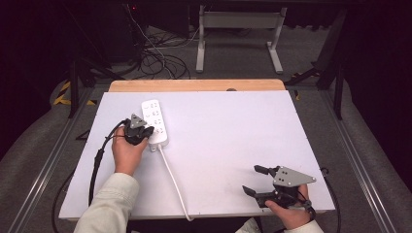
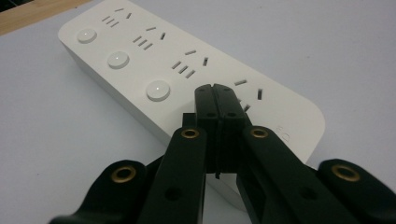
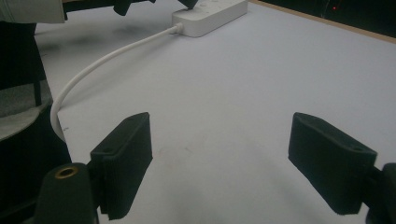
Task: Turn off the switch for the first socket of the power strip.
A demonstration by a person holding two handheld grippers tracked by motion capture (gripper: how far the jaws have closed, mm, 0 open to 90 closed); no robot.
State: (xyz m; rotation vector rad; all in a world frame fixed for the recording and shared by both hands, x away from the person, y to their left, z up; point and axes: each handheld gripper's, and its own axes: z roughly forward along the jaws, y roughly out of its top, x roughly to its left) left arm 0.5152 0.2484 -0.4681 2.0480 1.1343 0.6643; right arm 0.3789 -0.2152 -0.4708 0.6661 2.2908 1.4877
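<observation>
Presently, a white power strip (image 1: 156, 123) lies flat on the white worktop (image 1: 233, 141), toward its far left, long axis running roughly away from the person. Its white cable (image 1: 172, 180) leaves the near end and curves across the worktop to the near edge. In the left gripper view the strip's face carries round buttons (image 2: 158, 90) along one side and socket slots alongside them.

Left tongs (image 2: 218, 91): jaws pressed fully together, nothing between them, tips over the strip's top face at the socket nearest the cable end; whether they touch the surface cannot be told. The left hand (image 1: 127, 151) holds them just beside the strip.

Right tongs (image 1: 253, 180): jaws spread wide, holding nothing, low over bare worktop at the near right, well apart from the strip
</observation>
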